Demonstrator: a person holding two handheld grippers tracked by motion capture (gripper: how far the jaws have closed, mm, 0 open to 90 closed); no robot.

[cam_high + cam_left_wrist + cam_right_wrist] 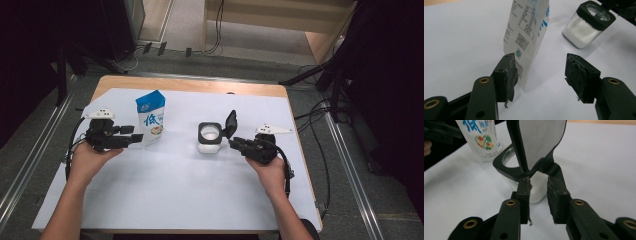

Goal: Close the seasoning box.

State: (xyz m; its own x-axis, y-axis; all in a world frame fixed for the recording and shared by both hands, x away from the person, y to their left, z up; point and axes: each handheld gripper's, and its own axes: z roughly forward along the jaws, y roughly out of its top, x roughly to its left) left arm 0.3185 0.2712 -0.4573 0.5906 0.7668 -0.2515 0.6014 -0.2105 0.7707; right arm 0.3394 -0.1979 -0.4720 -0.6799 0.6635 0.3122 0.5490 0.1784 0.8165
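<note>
A white and blue standing pouch [150,117] is on the white sheet at centre left. My left gripper [136,138] lies level beside its lower right part. In the left gripper view the gripper [540,72] stands open; one pad [510,72] is at the edge of the pouch [529,27] and the other is well clear. A clear square jar [209,137] of white powder has its black flip lid [230,122] standing up. My right gripper [234,143] is just right of the jar. Its jaws [538,187] stand close together below the lid hinge [549,167], with a bare gap between the pads.
A white sheet [200,190] covers most of the wooden table [190,85]. Cables trail over the floor to the right and behind. The table's edges are near both forearms.
</note>
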